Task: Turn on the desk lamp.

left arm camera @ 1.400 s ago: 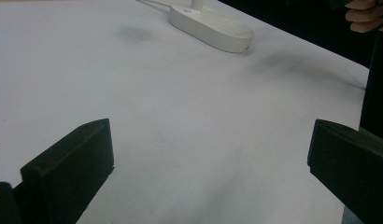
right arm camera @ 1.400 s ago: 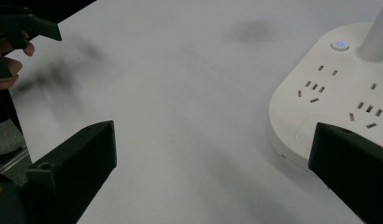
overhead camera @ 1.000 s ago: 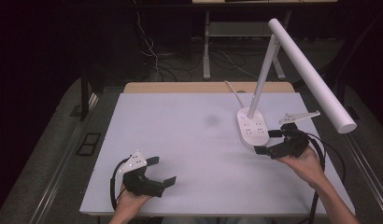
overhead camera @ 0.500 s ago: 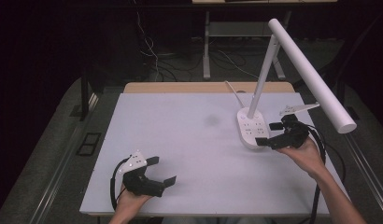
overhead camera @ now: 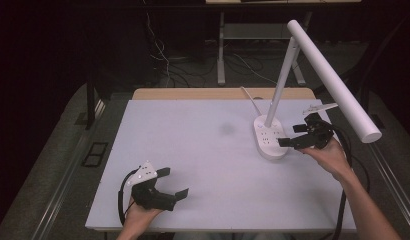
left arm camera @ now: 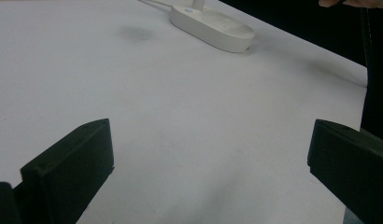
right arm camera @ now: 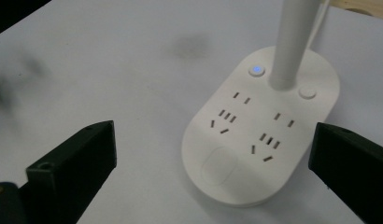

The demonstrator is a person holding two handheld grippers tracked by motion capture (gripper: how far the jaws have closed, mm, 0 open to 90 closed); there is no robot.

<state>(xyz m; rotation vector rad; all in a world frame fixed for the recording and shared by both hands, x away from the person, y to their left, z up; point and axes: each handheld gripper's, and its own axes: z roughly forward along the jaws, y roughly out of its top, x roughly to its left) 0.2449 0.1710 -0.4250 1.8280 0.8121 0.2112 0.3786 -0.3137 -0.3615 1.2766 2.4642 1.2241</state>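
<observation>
A white desk lamp stands at the right of the white table. Its oval base carries power sockets; its stem rises to a long tube head. In the right gripper view the base shows a lit blue button beside the stem and a white button. My right gripper hovers open just right of the base, jaws pointing at it. At the near left edge my left gripper rests open and holds nothing. Far off in the left gripper view lies the base.
A white cable runs from the lamp base toward the table's back edge. A faint dark smudge marks the table's middle. Beyond the table are a wooden strip, dark floor and loose cables.
My right gripper has moved up and away from me, closing in on the lamp base from its right. The left gripper has stayed where it was.
</observation>
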